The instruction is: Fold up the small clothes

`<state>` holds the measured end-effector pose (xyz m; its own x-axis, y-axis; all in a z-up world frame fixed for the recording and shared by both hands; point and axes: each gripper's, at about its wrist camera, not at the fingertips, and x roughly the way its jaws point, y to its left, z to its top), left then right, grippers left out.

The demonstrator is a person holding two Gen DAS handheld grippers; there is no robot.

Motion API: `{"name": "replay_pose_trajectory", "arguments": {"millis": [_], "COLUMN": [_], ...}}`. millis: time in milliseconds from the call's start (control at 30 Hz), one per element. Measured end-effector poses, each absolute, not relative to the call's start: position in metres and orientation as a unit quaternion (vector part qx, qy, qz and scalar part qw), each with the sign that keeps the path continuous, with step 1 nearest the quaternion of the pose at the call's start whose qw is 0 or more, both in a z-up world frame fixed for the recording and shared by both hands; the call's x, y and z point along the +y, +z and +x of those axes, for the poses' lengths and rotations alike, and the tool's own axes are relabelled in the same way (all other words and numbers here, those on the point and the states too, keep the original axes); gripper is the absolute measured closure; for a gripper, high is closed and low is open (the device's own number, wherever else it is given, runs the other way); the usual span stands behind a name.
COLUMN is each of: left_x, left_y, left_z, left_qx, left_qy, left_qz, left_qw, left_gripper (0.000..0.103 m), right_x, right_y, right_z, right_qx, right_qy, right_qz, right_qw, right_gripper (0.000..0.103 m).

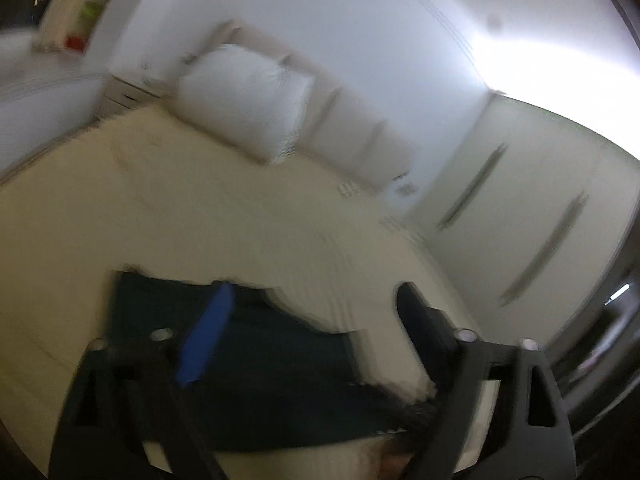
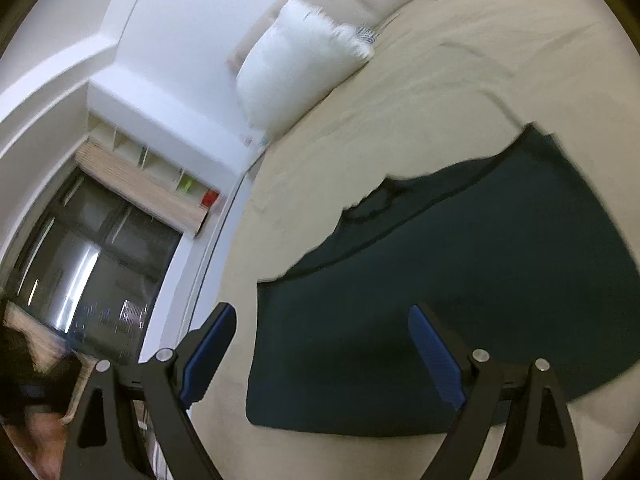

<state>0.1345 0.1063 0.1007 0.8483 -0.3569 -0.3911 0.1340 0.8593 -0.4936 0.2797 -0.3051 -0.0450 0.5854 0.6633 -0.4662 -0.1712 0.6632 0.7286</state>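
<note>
Both claws gape wide, holding nothing: right claw (image 2: 320,354) straddles the shirt (image 2: 460,292) edge on the bed (image 2: 400,128); left claw (image 1: 312,328) should pinch the opposite hem evenly.

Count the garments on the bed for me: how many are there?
1: a dark green shirt lies flat on the beige bed, below the white pillow. Both open grippers, right and left, hover over it. Others may lie outside these views.
</note>
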Motion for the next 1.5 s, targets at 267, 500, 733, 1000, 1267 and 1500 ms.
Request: {"name": "replay_pose_trajectory", "arguments": {"millis": [267,500,733,1000,1267,1500], "left_x": [0.135,0.123,0.164,0.232,0.206,0.198], "left_y": [-0.059,-0.102,-0.085,-0.082,-0.097,-0.1], "left_z": [0.248,0.266,0.227,0.199,0.208,0.216], "left_qx": [0.417,0.416,0.393,0.428,0.474,0.515], "left_qy": [-0.078,-0.074,-0.035,0.026,-0.059,-0.077], "left_qz": [-0.2,-0.137,-0.123,-0.178,-0.217,-0.213], "left_qw": [0.883,0.896,0.911,0.886,0.852,0.827], "left_gripper": [0.017,0.018,0.02,0.02,0.018,0.042], "right_x": [-0.262,-0.29,-0.392,-0.411,-0.304,-0.258], "right_y": [-0.096,-0.155,-0.162,-0.105,-0.086,-0.113], "right_z": [0.345,0.369,0.352,0.316,0.33,0.349], "right_qx": [0.403,0.42,0.358,0.323,0.37,0.414], "right_qy": [0.363,0.338,0.277,0.214,0.357,0.394], "right_qz": [0.361,0.389,0.439,0.364,0.347,0.36], "right_qw": [0.759,0.747,0.776,0.847,0.785,0.738], "right_gripper": [0.013,0.069,0.078,0.011,0.011,0.016]}}
